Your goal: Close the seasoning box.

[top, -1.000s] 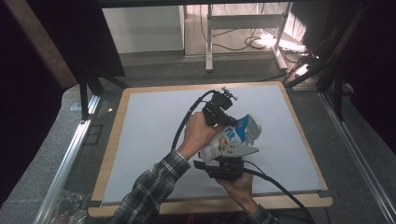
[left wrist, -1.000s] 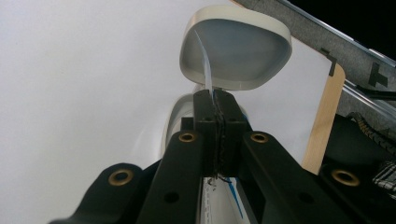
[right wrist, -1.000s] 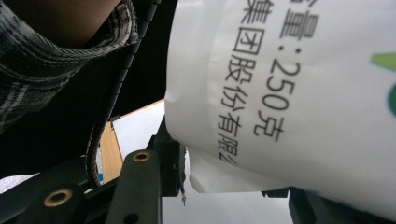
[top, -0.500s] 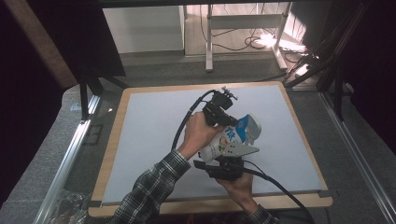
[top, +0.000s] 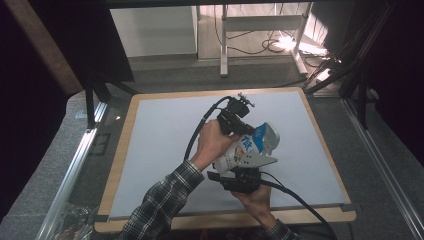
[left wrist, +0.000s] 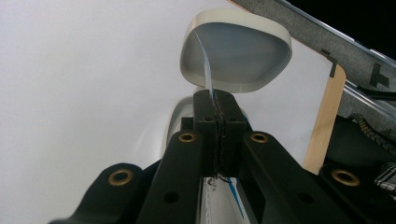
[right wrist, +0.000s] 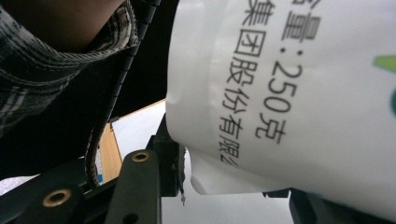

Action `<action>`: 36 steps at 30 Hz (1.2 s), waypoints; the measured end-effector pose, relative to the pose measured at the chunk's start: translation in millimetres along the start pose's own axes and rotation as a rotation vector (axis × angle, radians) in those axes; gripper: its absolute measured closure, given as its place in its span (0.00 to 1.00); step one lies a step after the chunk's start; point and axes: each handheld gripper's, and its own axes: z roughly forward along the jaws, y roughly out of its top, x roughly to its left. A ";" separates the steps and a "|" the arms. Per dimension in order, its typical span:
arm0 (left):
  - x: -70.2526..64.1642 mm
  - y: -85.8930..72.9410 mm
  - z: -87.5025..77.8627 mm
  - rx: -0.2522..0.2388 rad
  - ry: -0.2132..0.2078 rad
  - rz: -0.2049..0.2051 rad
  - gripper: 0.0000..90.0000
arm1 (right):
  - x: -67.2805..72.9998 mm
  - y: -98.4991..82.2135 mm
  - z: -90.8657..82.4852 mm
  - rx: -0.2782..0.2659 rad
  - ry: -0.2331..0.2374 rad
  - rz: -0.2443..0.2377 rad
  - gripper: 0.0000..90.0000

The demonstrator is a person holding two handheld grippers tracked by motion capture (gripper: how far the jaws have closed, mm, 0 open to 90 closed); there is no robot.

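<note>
Over the middle of the white table (top: 160, 150), a printed white bag (top: 242, 150) hangs between both tools. At its far end the left gripper (left wrist: 214, 105) is pinched tight on a thin edge of the bag, above a pale shallow bowl (left wrist: 236, 56). At the near end the right gripper (top: 240, 176) clamps the bag's lower corner. Likely a pour is being set up; next, tilting the bag mouth toward the bowl would need both grips firm.
</note>
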 end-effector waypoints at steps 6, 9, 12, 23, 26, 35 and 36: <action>-0.3 2.2 0.2 0.012 0.004 0.005 0.99 | 0.2 0.9 -0.7 -0.005 0.003 0.004 0.65; -1.3 3.3 0.4 0.012 0.004 0.000 0.99 | 0.4 1.5 -1.3 -0.007 0.002 0.004 0.65; -1.0 3.9 0.8 0.019 0.005 0.005 0.99 | 0.6 1.6 -1.4 -0.006 0.002 0.002 0.65; -1.5 4.8 0.8 0.023 0.004 0.005 0.99 | 2.1 2.1 -1.2 -0.001 -0.004 -0.014 0.64; -1.7 5.2 1.1 0.025 0.003 0.005 0.99 | 2.2 2.2 -1.2 -0.002 -0.005 -0.017 0.64; -1.9 5.3 0.6 0.026 0.004 0.005 0.99 | 3.0 2.5 -1.2 -0.001 -0.006 -0.021 0.63; -1.9 5.3 0.6 0.025 0.004 0.005 0.99 | 3.2 2.5 -1.2 -0.001 -0.006 -0.021 0.63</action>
